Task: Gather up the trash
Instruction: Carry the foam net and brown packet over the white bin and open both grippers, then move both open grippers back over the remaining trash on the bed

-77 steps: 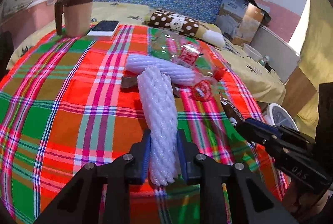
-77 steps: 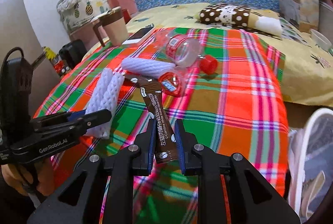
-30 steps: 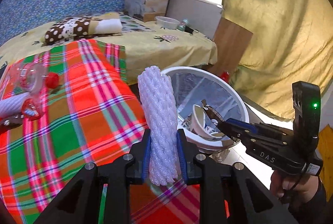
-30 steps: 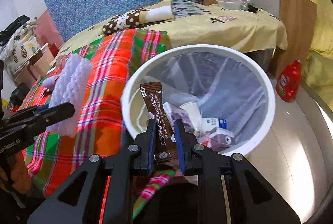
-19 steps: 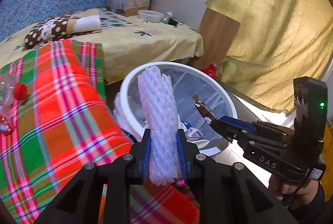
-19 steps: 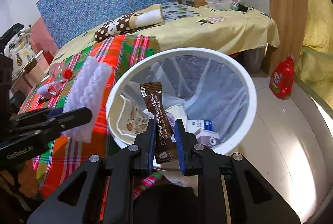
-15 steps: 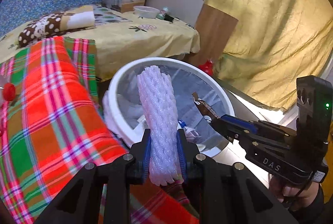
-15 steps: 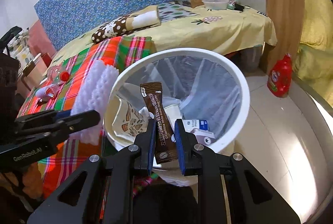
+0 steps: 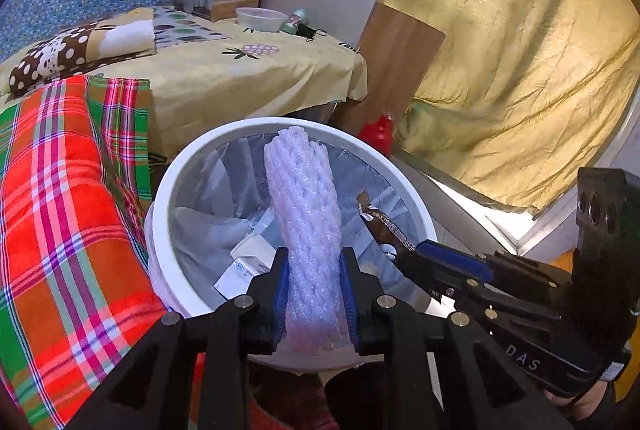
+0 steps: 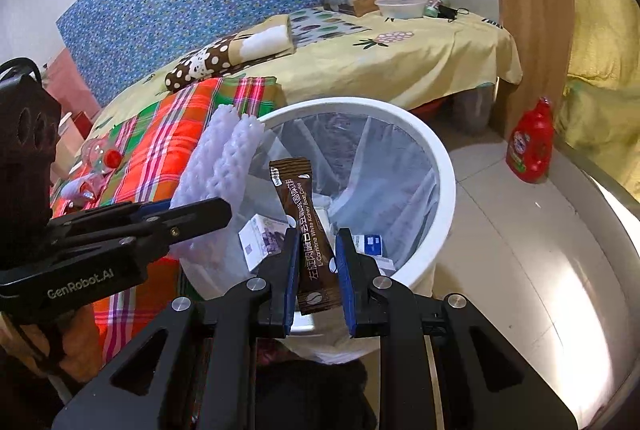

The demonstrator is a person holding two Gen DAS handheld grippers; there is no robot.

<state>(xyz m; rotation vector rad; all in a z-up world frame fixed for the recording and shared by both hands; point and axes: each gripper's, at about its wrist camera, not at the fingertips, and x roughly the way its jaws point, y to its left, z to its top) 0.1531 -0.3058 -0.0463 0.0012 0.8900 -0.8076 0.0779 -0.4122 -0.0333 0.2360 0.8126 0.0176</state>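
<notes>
My left gripper (image 9: 313,290) is shut on a white foam net sleeve (image 9: 304,214), held upright over the mouth of a white trash bin (image 9: 160,214) lined with a clear bag. My right gripper (image 10: 317,266) is shut on a brown coffee sachet (image 10: 304,218), also above the bin (image 10: 444,166). From the right wrist view the left gripper (image 10: 200,210) and its foam sleeve (image 10: 224,158) hang over the bin's left rim. In the left wrist view the right gripper (image 9: 404,254) holds the sachet (image 9: 380,226) over the bin's right side. Small cartons lie inside the bin.
The plaid cloth (image 9: 60,210) covers a table left of the bin, with a plastic bottle (image 10: 102,156) still on it. A red detergent bottle (image 10: 530,148) stands on the tiled floor beyond the bin. A yellow-sheeted bed (image 10: 380,62) lies behind, and a yellow curtain (image 9: 520,50) hangs at the right.
Both grippers swung from the plaid table to over the bin, carrying the foam sleeve and the sachet. In the last half second the left one moved further over the bin.
</notes>
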